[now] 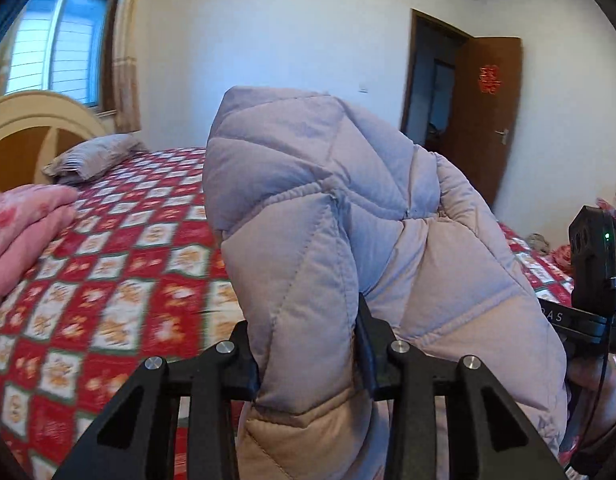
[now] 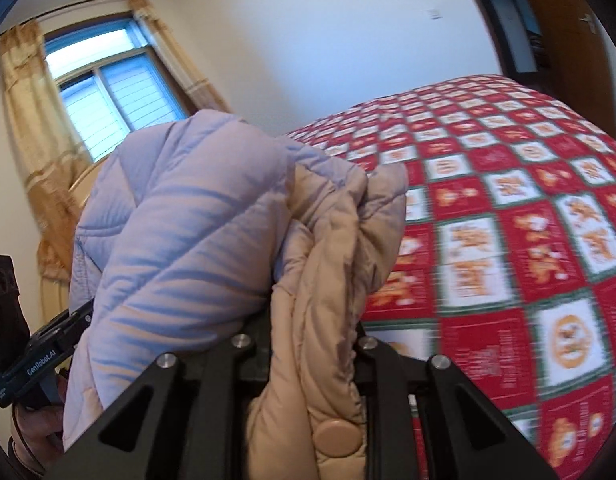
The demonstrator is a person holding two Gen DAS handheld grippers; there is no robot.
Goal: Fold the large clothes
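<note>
A pale lilac-beige quilted puffer jacket (image 1: 327,208) is held up in the air above the bed. My left gripper (image 1: 308,356) is shut on a thick fold of it. My right gripper (image 2: 311,344) is shut on another bunched fold of the jacket (image 2: 180,216), beside a round beige snap button (image 2: 336,438). The right gripper's body also shows at the right edge of the left wrist view (image 1: 591,280). The left gripper's handle shows at the left edge of the right wrist view (image 2: 36,360). The fingertips are hidden in the fabric.
The bed has a red and white checked bedspread (image 1: 120,280), also in the right wrist view (image 2: 507,240). A grey pillow (image 1: 92,156) and a folded pink quilt (image 1: 24,232) lie by the wooden headboard (image 1: 32,132). A brown door (image 1: 483,120) stands open at the right.
</note>
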